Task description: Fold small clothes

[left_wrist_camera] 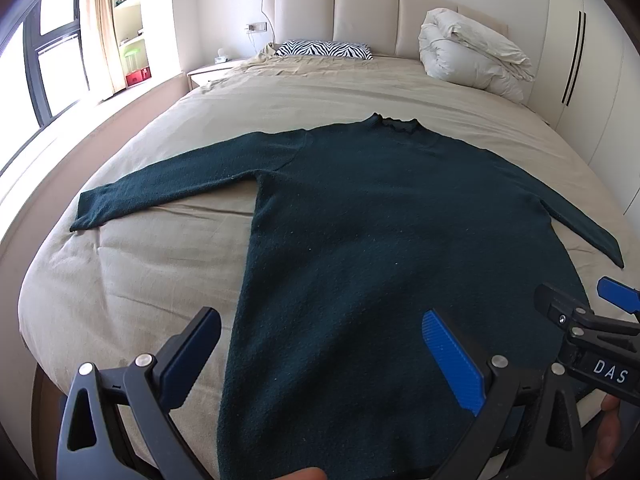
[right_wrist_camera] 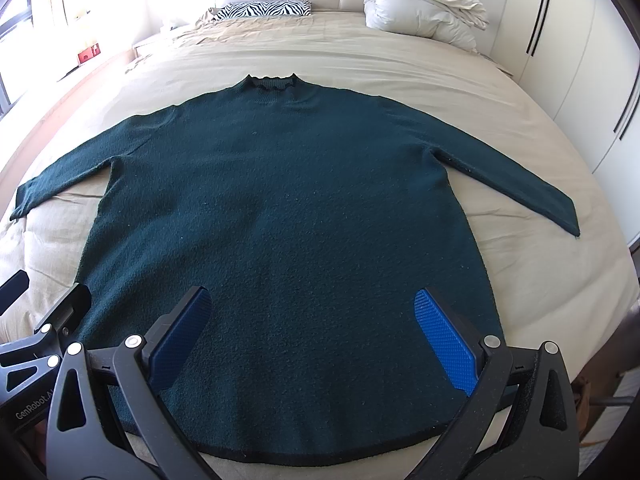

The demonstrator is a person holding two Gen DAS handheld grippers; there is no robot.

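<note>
Left wrist view: the dark green knitted long-sleeved sweater (left_wrist_camera: 360, 220) lies flat, front down or up cannot be told, on the beige-sheeted bed (left_wrist_camera: 140, 272), collar toward the padded headboard, both sleeves spread outward. The left gripper (left_wrist_camera: 324, 344) hovers over the sweater's left hem area, fingers spread wide, holding nothing. This flat layout exposes the edges for folding.

Right wrist view: the right gripper (right_wrist_camera: 316, 332) is poised above the hem's centre-right, fingers likewise wide apart and empty. Judged state: folding not yet started; both tools are positioned to take the hem.
</note>
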